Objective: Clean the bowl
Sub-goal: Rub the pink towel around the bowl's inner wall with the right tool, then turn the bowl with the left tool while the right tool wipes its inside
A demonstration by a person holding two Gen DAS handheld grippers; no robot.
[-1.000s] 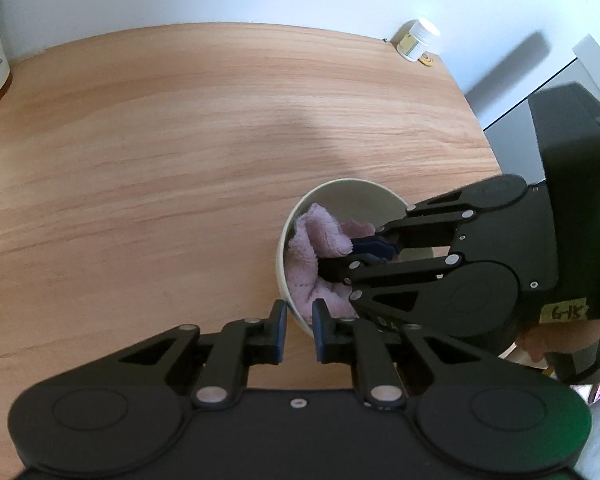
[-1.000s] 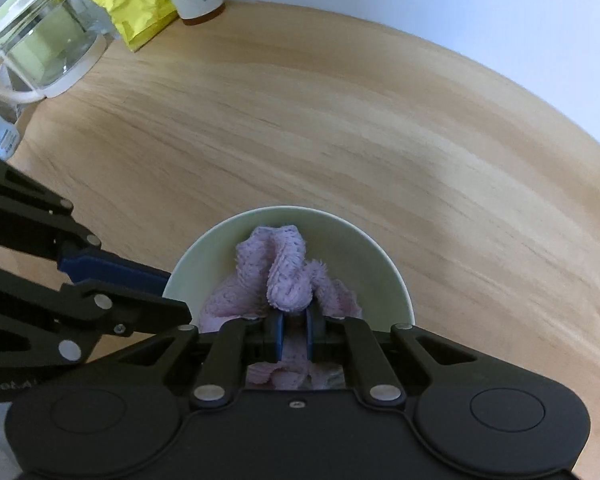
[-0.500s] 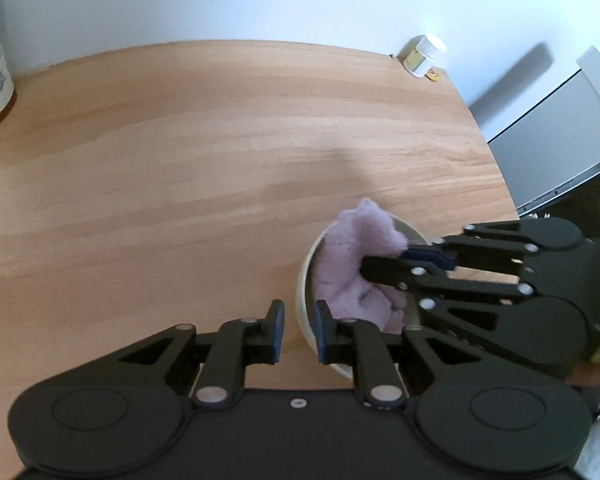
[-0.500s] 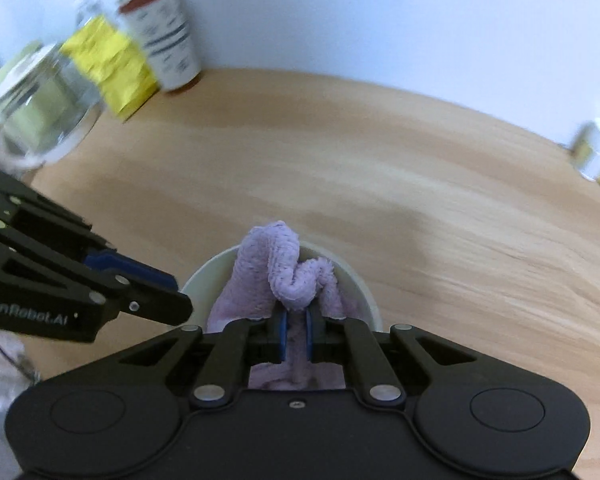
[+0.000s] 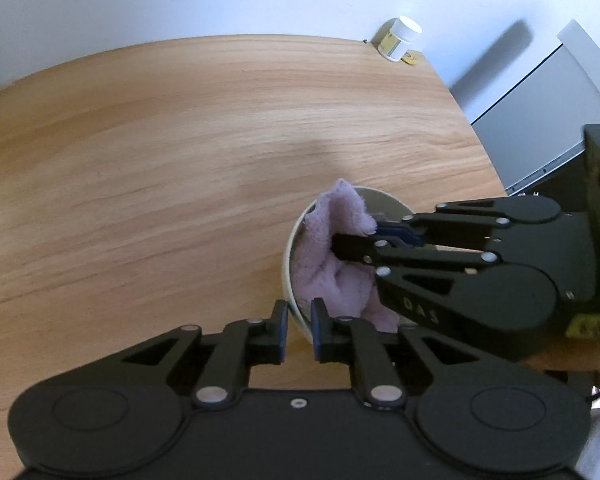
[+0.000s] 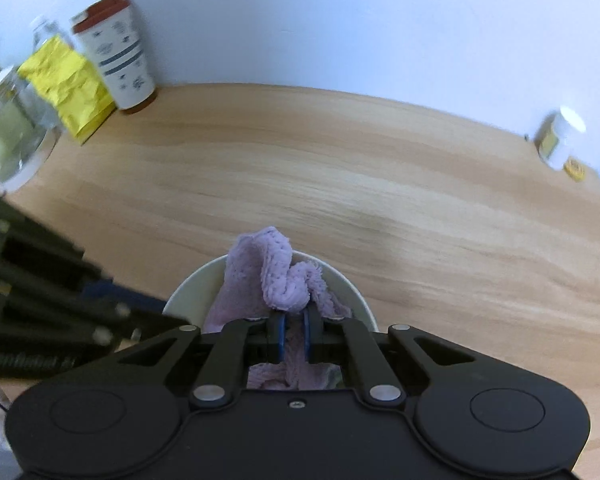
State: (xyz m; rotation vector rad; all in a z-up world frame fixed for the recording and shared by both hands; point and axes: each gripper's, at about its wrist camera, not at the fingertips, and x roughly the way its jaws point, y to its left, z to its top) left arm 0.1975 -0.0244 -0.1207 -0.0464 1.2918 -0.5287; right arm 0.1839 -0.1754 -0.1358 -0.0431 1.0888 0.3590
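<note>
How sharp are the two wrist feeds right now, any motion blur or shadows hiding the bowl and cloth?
Left wrist view: mostly sharp; the bowl, purple cloth and left hand-held gripper on the rim read clearly; a soft shadow lies on the table behind the bowl. Right wrist view: the right hand-held gripper and cloth are crisp, but the left edge is smeared, including the cup and yellow bag.

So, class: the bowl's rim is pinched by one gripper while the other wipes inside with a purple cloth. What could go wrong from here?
1. The left gripper holds the bowl only by a narrow pinch on its near rim, so a hard wipe might twist or tip it.
2. The purple cloth pokes above the far rim; it may drag out rather than wipe.
3. The right gripper grips just a fold, which could slip free.
</note>
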